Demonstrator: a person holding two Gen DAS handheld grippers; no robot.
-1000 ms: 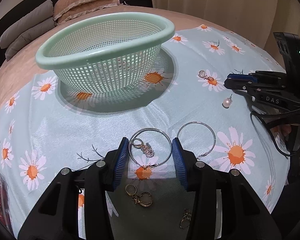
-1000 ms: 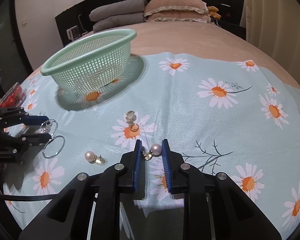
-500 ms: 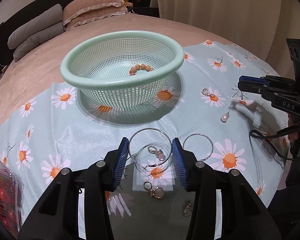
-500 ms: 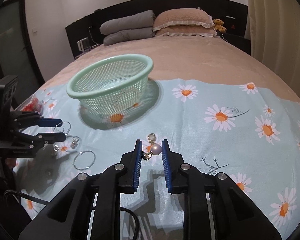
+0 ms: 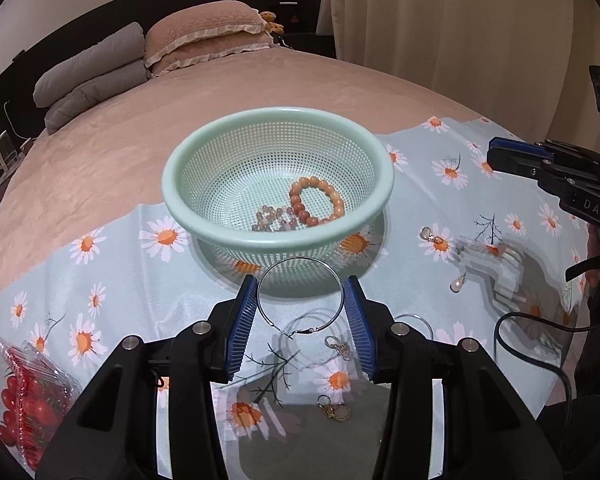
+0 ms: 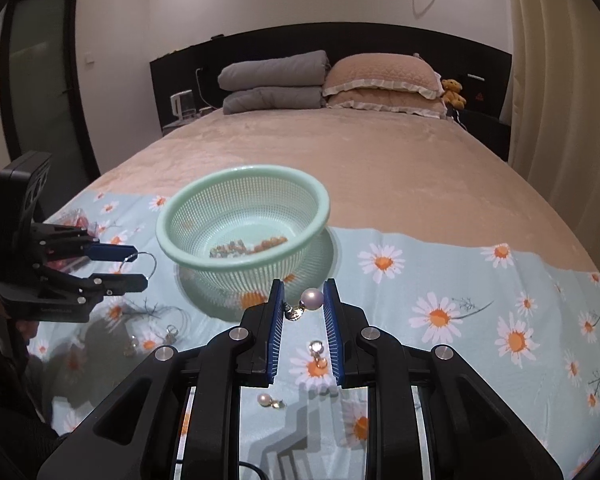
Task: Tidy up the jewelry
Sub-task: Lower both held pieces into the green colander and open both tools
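The left gripper clamps a large thin silver hoop earring between its blue ribbed pads, the ring held above the daisy-printed pale blue cloth just in front of the mint-green perforated plastic basket. The right gripper pinches a pearl drop earring with a gold fitting, lifted off the cloth and near the basket's front wall. Only the left wrist view looks down into the basket, showing an orange-brown beaded bracelet and a paler pinkish beaded bracelet on its bottom, and a clear plastic box of red cherry tomatoes at the cloth's left edge. It also shows a small gold earring lying under the gripper. The right wrist view shows a second pearl earring lying on the cloth below its fingers, and the stacked grey quilts at the bedhead.
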